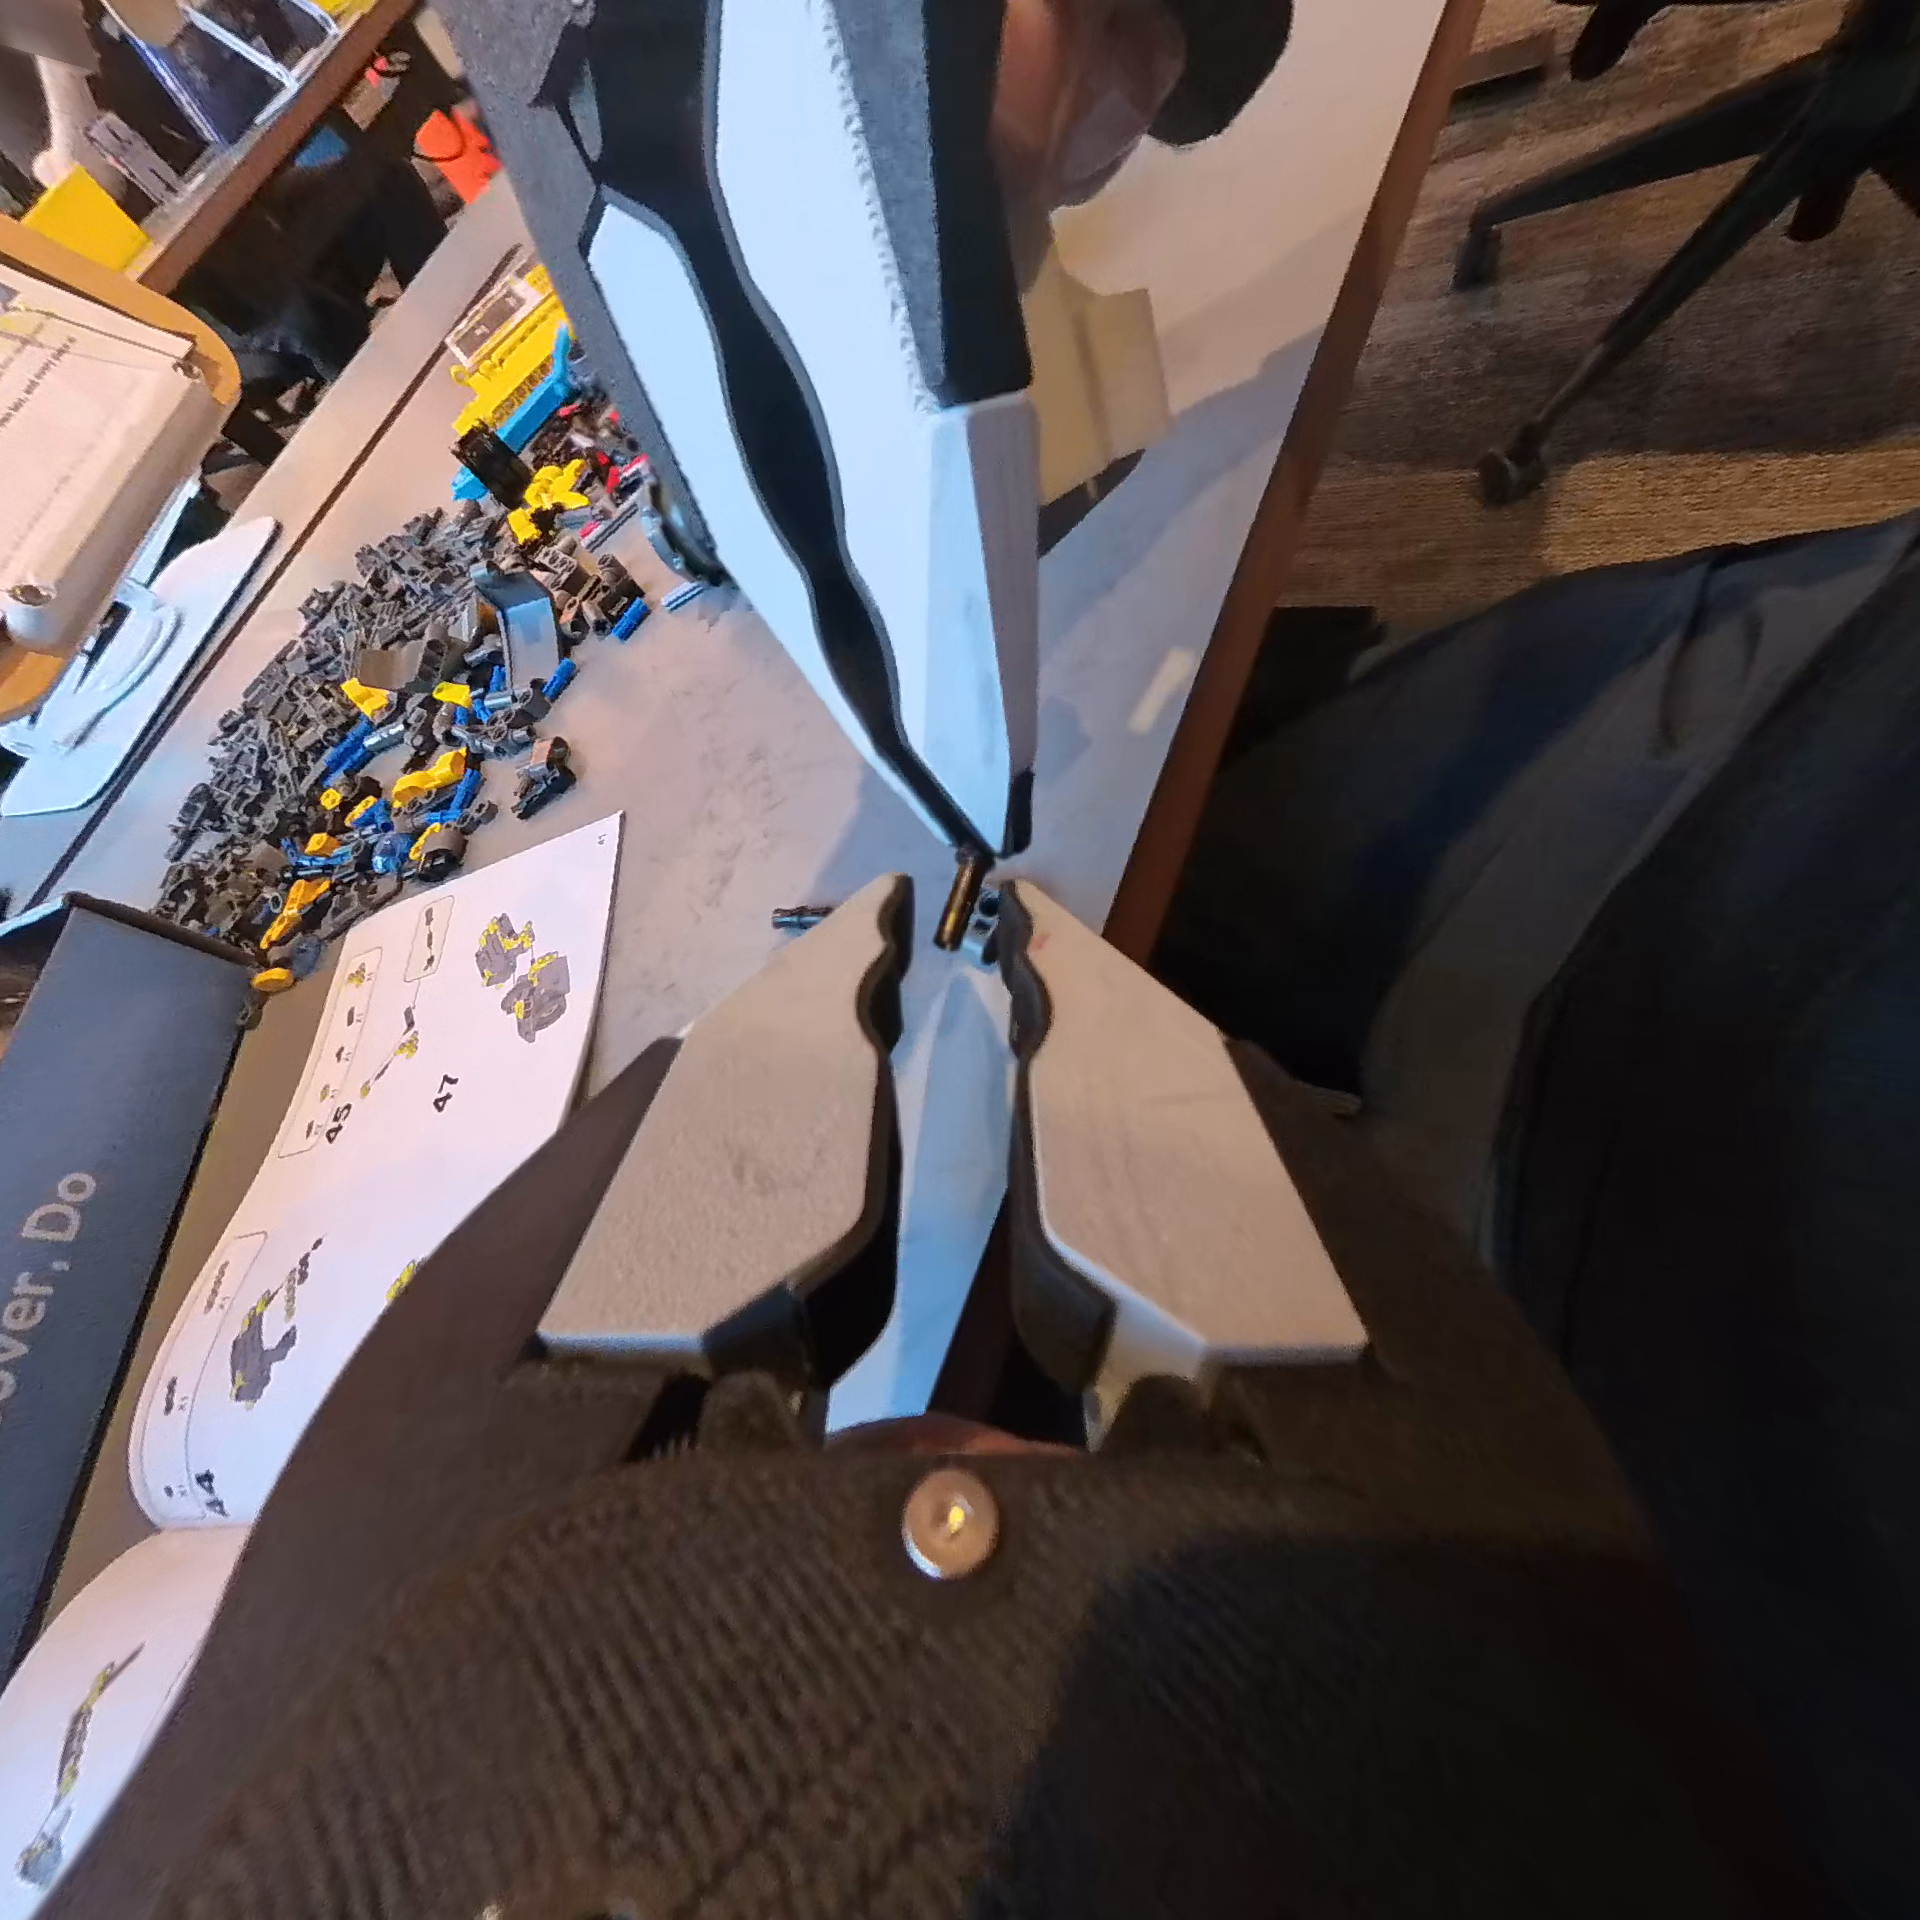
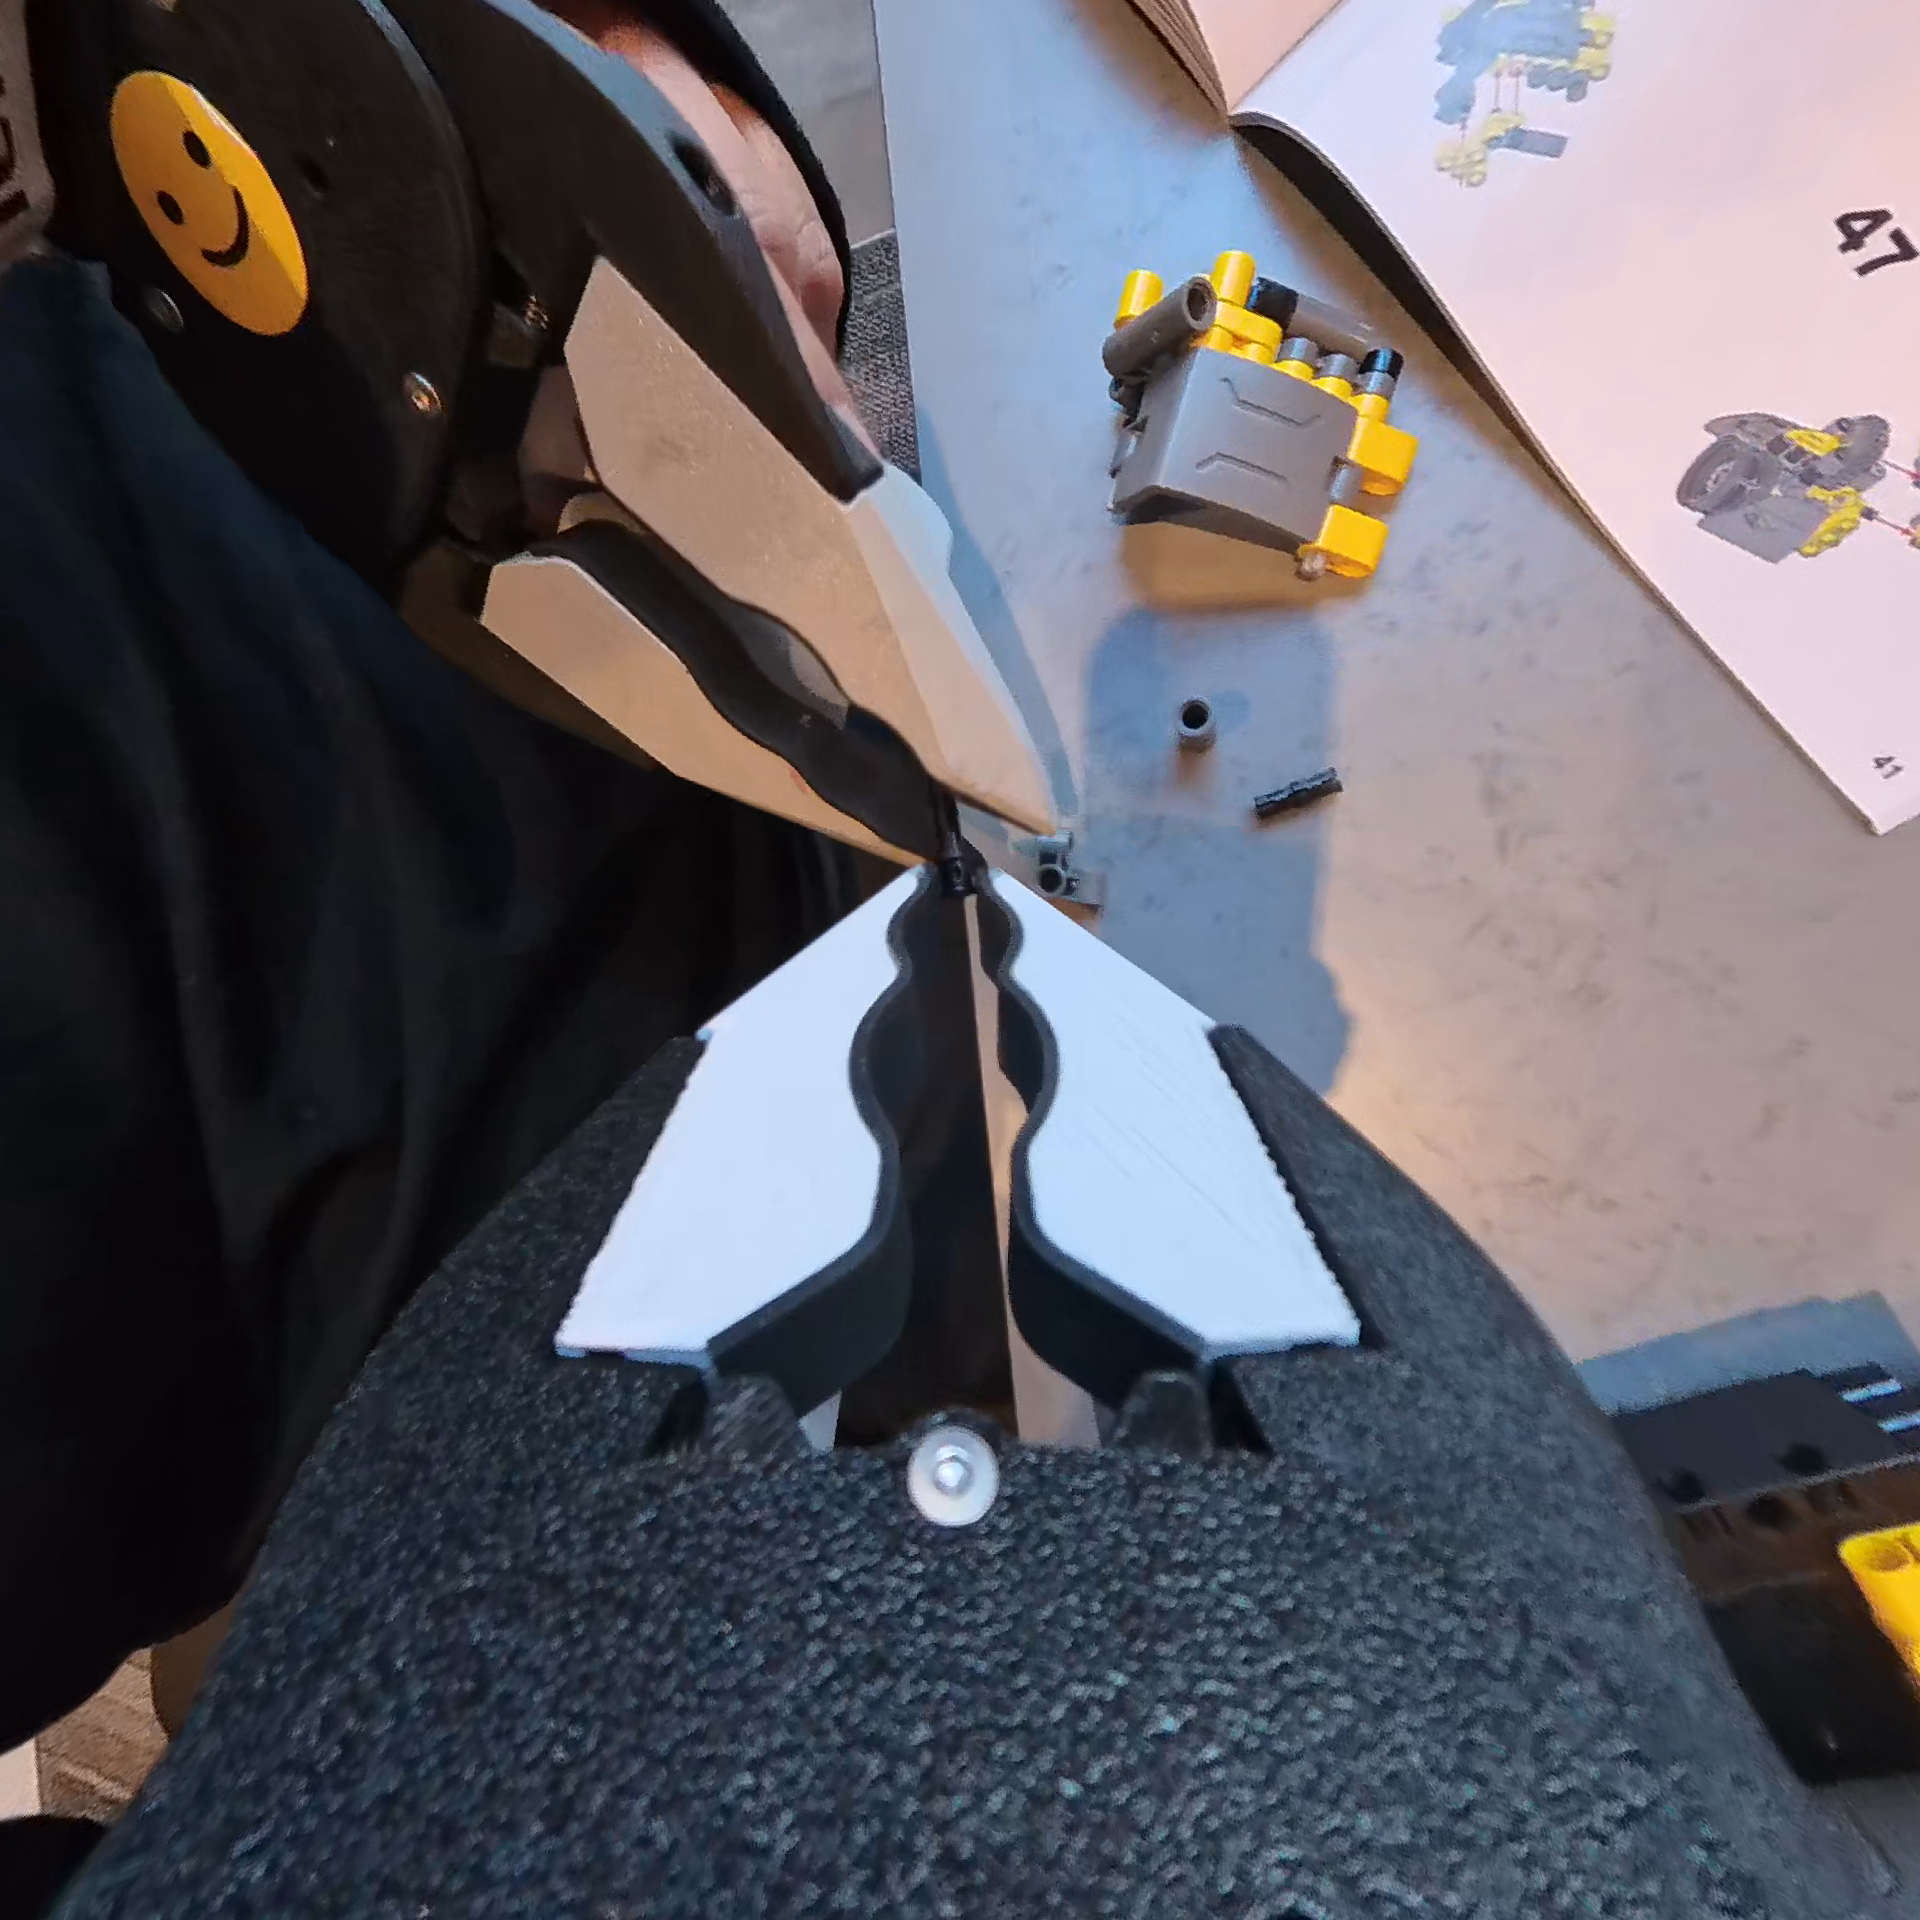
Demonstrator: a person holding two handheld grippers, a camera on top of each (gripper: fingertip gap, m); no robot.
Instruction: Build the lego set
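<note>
**Both grippers meet tip to tip over a small black pin**

My left gripper (image 1: 961, 894) has its fingers drawn close, and a small light grey connector (image 1: 982, 920) sits pinched at their tips. Straight ahead of it my right gripper (image 2: 951, 878) comes in from the opposite side, its tips clenched on a short black pin (image 1: 956, 894); the pin's free end is at the grey connector, though I cannot tell how far it is seated.

Ahead and to the right of my right gripper, a grey and yellow brick assembly (image 2: 1252, 416) rests on the grey table (image 2: 1455, 935). Nearer lie a small grey bushing (image 2: 1195, 722), a loose black pin (image 2: 1296, 792) and a grey connector piece (image 2: 1060, 857). The open instruction booklet (image 1: 457, 1049) lies left of my left gripper, with a heap of loose bricks (image 1: 416, 707) beyond it.
</note>
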